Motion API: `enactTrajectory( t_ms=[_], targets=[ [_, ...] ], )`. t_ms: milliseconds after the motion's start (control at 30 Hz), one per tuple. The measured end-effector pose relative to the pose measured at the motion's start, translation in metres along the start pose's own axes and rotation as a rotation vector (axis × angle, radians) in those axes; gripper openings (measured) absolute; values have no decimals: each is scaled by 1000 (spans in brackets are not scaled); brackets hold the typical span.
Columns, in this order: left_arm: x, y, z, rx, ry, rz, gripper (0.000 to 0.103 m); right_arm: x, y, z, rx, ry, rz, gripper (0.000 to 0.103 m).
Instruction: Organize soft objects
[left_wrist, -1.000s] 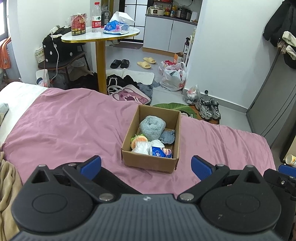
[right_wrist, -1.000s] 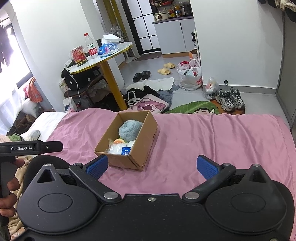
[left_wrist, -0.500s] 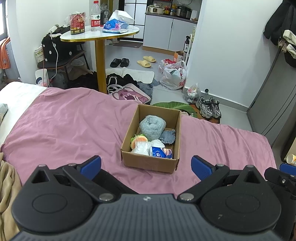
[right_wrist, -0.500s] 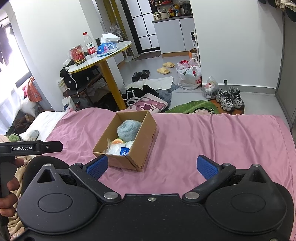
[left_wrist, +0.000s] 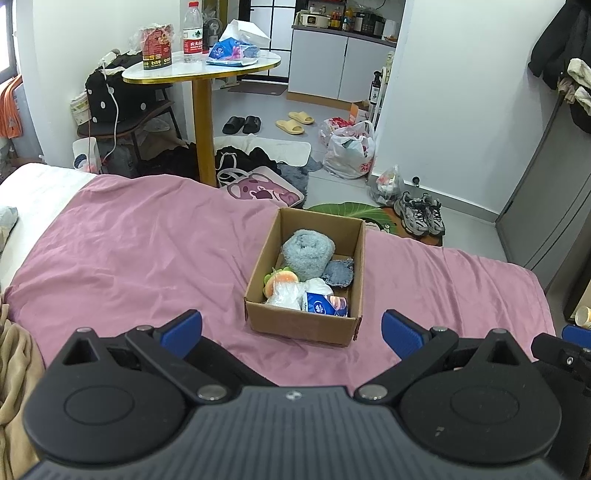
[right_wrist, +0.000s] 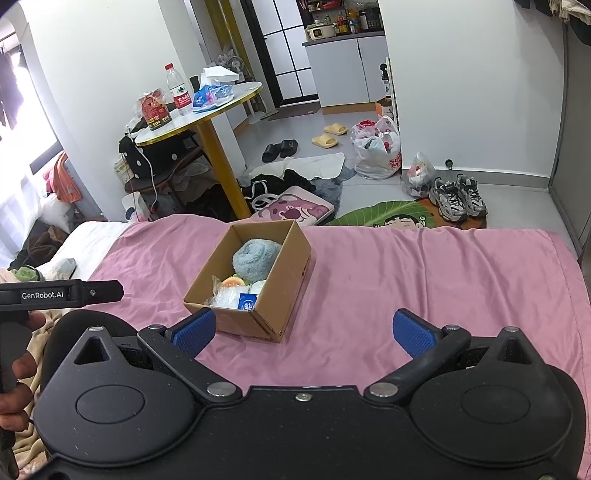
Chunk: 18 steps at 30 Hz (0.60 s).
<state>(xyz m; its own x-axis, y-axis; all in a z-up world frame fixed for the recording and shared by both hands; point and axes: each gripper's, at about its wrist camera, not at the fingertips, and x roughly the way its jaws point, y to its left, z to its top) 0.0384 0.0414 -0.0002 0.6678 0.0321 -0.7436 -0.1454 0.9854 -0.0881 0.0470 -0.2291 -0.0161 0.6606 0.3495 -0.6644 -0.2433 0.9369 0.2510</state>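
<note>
While both of your tools hang over the near edge of the pink bedsheet (left_wrist: 140, 251), the cardboard box (left_wrist: 301, 325) is the thing that decides your next move. It stands on the sheet, straight ahead of the left gripper (left_wrist: 291, 332), and its long axis runs away from you toward the foot of the bed. From the right gripper (right_wrist: 303, 334) the same box (right_wrist: 255, 319) lies ahead and to the left, with one corner turned toward you, so I judge the left gripper is the one better lined up with it.

Both grippers are spread wide and hold nothing.

Inside the box you can see a rolled blue fluffy towel (left_wrist: 308, 253) at the far end, a small denim piece (left_wrist: 338, 273) beside it, an orange plush toy (left_wrist: 280, 282), a clear plastic bag (left_wrist: 286, 295) and a blue tissue pack (left_wrist: 319, 304) at the near end. No loose soft object lies on the sheet near the box, so the sorting looks nearly done.
</note>
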Motion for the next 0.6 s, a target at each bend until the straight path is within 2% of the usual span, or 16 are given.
enactTrajectory(
  t_ms=[600],
  targets=[
    [-3,6,-2,5,-2,-5,103,1,1,-4,-2,7,-6,103]
  ],
)
